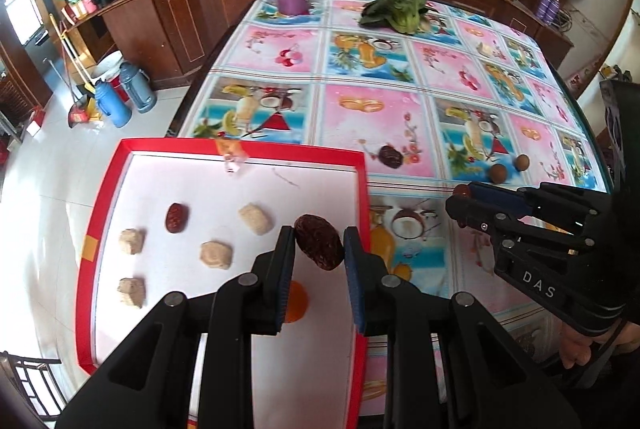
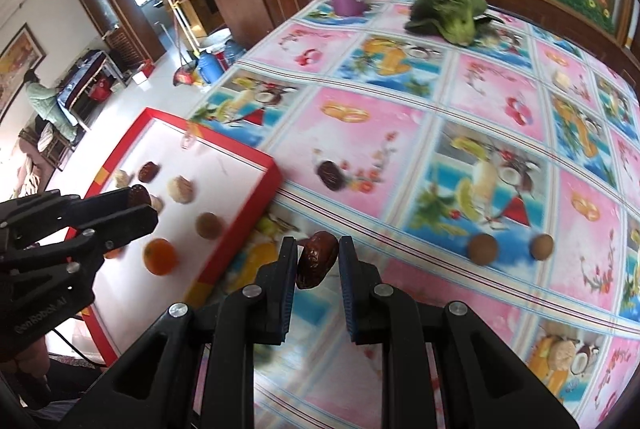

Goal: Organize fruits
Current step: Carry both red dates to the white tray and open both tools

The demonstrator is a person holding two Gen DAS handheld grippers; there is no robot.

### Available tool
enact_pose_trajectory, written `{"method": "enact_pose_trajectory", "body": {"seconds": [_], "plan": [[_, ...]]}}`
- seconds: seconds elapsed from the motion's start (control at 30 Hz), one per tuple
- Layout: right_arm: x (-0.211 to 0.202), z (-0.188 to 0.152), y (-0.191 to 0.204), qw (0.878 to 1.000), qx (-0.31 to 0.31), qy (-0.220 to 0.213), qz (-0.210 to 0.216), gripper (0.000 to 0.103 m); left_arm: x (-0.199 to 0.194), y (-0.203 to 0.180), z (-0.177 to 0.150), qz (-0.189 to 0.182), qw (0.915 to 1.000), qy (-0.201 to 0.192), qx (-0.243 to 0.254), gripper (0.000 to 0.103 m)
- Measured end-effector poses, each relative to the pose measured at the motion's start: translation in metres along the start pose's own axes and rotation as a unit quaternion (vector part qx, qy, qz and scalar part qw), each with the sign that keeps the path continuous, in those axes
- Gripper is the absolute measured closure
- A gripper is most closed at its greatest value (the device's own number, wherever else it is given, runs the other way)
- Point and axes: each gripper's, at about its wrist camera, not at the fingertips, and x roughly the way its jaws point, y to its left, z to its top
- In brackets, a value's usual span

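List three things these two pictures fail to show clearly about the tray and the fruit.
- Orange: left wrist view, mostly behind the left tongs.
- Tray near edge: cut off by the tongs' arms.
- Date in the right tongs: blurred; contact with both pads unclear.

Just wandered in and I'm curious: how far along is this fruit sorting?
Partly done. The red tray already holds a date, an orange and several pale lumps. In hand: the left gripper carries a date over the tray, and the right gripper holds another over the table. Left on the cloth: one date and two round brown fruits.
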Motion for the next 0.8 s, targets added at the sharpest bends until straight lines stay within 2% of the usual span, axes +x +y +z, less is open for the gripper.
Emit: {"method": "enact_pose_trajectory", "body": {"seconds": [0.27,0.63,0.8], "plan": [[0.008,0.007,0.013,1.0,-0.012,0.005,0.004,0.084,0.002,0.021,-0.001,0.012,0.9997,0.001,-0.019,0.076],[0.009,0.017,0.025,1.0,-0.027,0.005,0.014,0.084,0.007,0.03,-0.002,0.014,0.9995,0.005,-0.028,0.076],[0.01,0.031,0.034,0.999,-0.03,0.0,0.024,0.084,0.006,0.049,-0.003,0.029,0.9984,0.003,-0.048,0.076]]}}
